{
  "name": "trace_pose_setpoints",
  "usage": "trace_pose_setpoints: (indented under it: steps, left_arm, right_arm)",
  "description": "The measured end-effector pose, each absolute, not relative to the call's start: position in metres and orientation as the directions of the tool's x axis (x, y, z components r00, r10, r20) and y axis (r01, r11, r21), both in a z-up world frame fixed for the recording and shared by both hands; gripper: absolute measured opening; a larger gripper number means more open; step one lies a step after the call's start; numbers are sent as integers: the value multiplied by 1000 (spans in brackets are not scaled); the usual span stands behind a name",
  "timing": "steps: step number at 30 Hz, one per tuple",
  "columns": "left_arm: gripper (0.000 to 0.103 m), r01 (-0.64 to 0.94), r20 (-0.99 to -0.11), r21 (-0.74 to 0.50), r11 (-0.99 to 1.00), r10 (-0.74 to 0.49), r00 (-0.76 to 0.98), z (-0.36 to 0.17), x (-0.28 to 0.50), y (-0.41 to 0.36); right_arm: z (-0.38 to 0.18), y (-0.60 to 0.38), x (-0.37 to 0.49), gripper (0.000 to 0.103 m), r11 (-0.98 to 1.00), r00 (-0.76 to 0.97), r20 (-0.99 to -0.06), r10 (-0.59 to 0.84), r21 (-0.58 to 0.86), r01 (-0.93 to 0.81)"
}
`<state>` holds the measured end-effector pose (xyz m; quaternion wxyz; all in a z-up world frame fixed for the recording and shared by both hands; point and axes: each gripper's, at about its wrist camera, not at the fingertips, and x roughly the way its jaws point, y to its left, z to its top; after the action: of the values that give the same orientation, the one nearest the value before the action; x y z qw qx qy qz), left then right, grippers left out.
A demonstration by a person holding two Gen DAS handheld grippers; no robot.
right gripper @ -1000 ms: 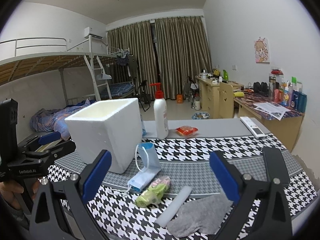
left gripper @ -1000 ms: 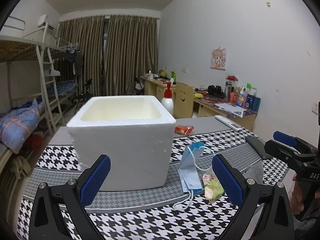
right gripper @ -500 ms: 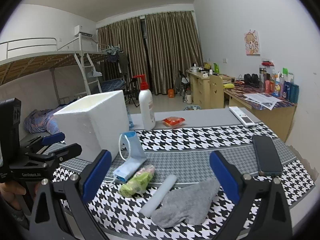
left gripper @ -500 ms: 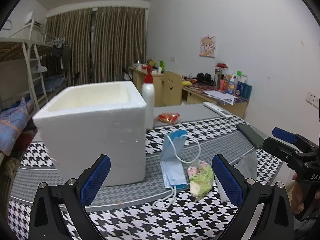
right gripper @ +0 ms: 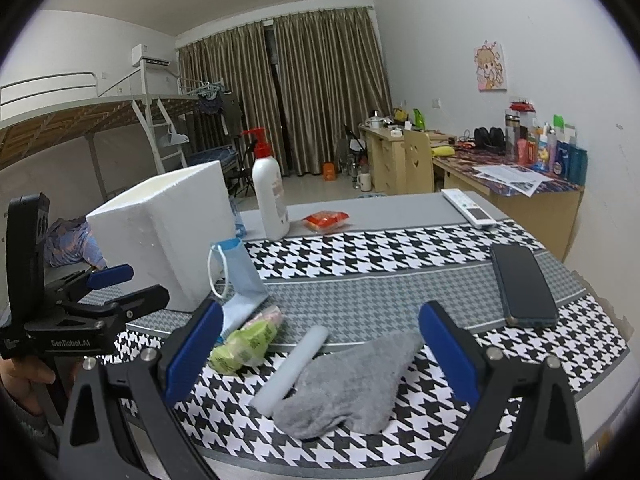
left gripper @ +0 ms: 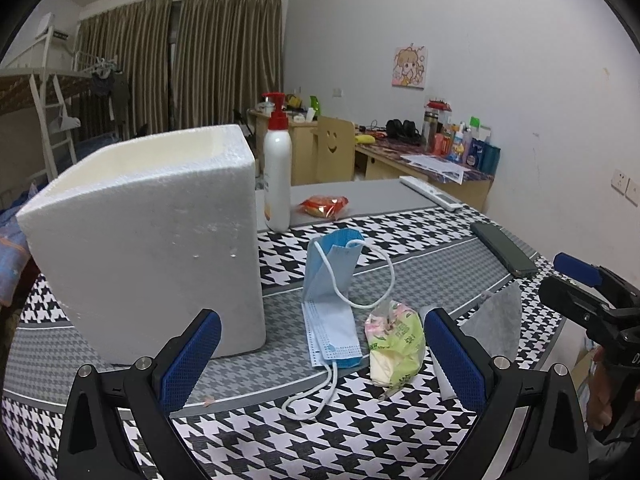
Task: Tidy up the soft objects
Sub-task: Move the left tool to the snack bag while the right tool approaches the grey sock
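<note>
Right wrist view: my right gripper (right gripper: 320, 344) hangs spread over the grey sock (right gripper: 352, 384), near table edge; left gripper (left gripper: 320, 356) spread, empty. Approach step; next I drop, pinch sock, carry to foam box (right gripper: 168, 232), far left.

Both wrist cams sit low at the near edge of the surface (left gripper: 420, 276), facing the far curtains. Left view is close to the foam box (left gripper: 152, 240); right view is close over the grey sock (right gripper: 352, 384). Shared: box, mask (left gripper: 332, 304), snack packet (right gripper: 244, 344) (each also catches the other tongs).
</note>
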<state>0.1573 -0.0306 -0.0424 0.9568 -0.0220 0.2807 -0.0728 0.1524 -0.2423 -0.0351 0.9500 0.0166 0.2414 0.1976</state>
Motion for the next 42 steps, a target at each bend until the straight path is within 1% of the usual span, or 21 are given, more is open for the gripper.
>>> trace_pose_setpoints:
  steps: [9, 17, 24, 27, 32, 37, 42]
  left_arm:
    - [102, 114, -573, -88, 990, -144, 807, -54, 171, -32]
    - [102, 119, -604, -93, 989, -151, 782, -63, 181, -36]
    - [99, 176, -611, -87, 980, -192, 768, -65, 184, -56]
    - [96, 204, -617, -82, 976, -210, 758, -67, 185, -65]
    - [88, 238, -636, -85, 968, -236, 734, -73, 189, -76]
    - [84, 259, -644, -87, 962, -252, 722, -75, 191, -85]
    - [74, 283, -658, -83, 955, -266, 704, -79, 195, -95]
  right_arm:
    - [-50, -245, 161, 100, 926, 784, -498, 370, 132, -354]
    - [-58, -252, 168, 100, 932, 776, -521, 356, 141, -333]
    - [-66, -257, 172, 100, 937, 764, -545, 345, 150, -316]
    - [-69, -260, 173, 100, 939, 759, -555, 340, 151, -310]
    - [-74, -263, 175, 100, 940, 751, -568, 336, 160, -300]
    - [-76, -268, 177, 100, 939, 748, -569, 341, 180, -292]
    - [-76, -267, 175, 100, 940, 746, -573, 339, 178, -291]
